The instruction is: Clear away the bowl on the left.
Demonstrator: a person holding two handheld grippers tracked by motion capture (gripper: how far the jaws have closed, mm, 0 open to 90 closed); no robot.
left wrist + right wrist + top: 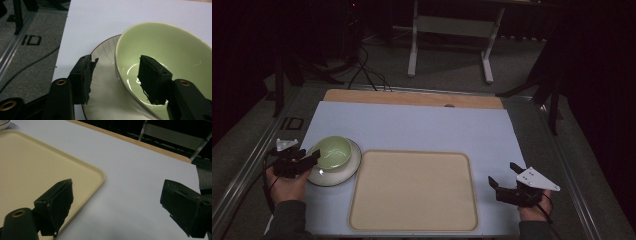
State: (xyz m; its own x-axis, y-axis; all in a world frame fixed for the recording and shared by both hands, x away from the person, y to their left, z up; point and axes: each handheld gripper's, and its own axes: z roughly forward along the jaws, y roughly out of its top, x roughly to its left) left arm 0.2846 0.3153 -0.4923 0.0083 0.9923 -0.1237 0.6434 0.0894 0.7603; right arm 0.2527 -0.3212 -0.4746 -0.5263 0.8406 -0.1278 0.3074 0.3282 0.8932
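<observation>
Left tongs (pixel 116 75) spread, straddling rim of green bowl (pixel 172 50) on plate (pixel 105 85). Right tongs (pixel 117 205) released beside tray (pixel 37 167).

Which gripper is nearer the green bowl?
Left. The left gripper straddles the green bowl rim, open; the right gripper hovers beyond the tray.

**Count of things on the worktop**

One green bowl (pixel 333 152) is sitting on one white plate (pixel 349 169) near the left edge of the worktop (pixel 422 127). One beige tray (pixel 413 190) is lying along the near edge. Two grippers are showing: the left gripper (pixel 310 159) at the left edge, and the right gripper (pixel 502 175) by the near right corner.
</observation>
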